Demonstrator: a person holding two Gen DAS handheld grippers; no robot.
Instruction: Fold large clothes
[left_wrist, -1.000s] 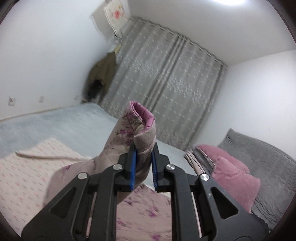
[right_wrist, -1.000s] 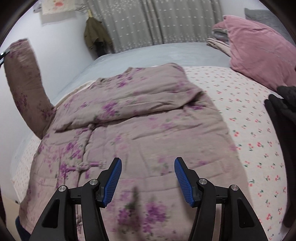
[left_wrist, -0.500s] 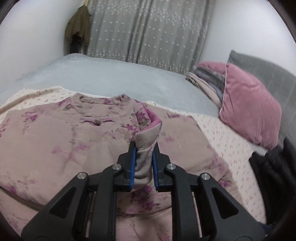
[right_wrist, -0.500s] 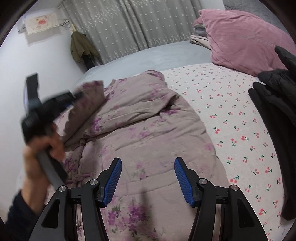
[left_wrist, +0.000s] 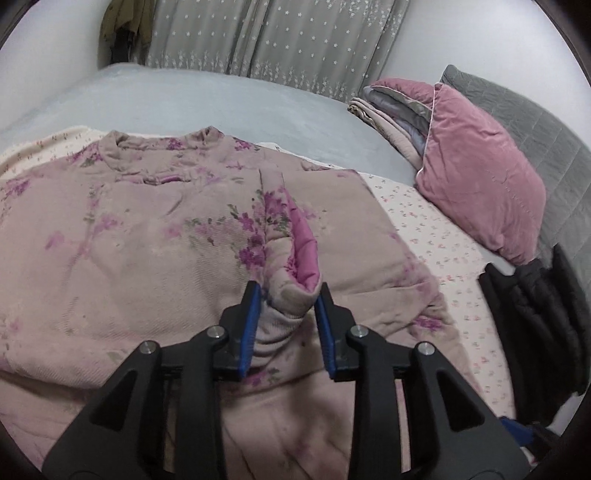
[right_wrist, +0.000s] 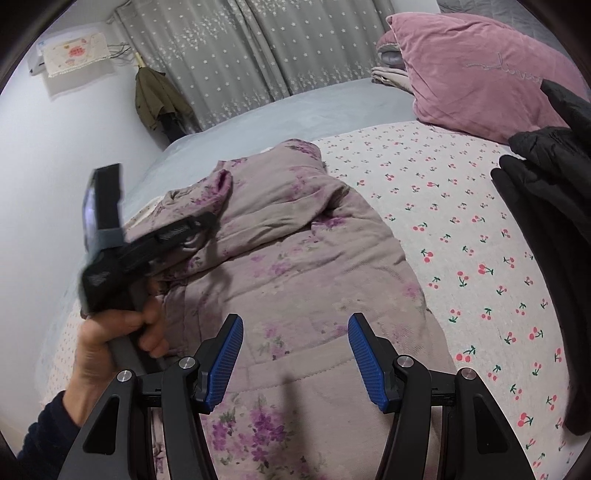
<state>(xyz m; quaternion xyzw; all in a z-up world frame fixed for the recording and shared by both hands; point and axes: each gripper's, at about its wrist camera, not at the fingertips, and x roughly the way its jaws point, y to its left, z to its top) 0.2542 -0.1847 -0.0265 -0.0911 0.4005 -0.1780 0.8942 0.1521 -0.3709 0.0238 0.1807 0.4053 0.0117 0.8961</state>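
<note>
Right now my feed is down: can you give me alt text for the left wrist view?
The left gripper is opening around the pink-lined sleeve cuff of a floral padded jacket, laid across the jacket's front on the bed. A pink velvet pillow and a black garment lie to the right; grey curtains hang behind.

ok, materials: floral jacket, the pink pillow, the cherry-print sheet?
Floral jacket: looks like padded woven cotton, matte, with puffy stitched seams; the pink cuff lining is sleeker and satin-like, probably synthetic. Pink pillow: velvet or velour by its soft sheen and shaded nap. Cherry-print sheet: a matte, finely textured knit or waffle cotton, though the weave is hard to tell.
</note>
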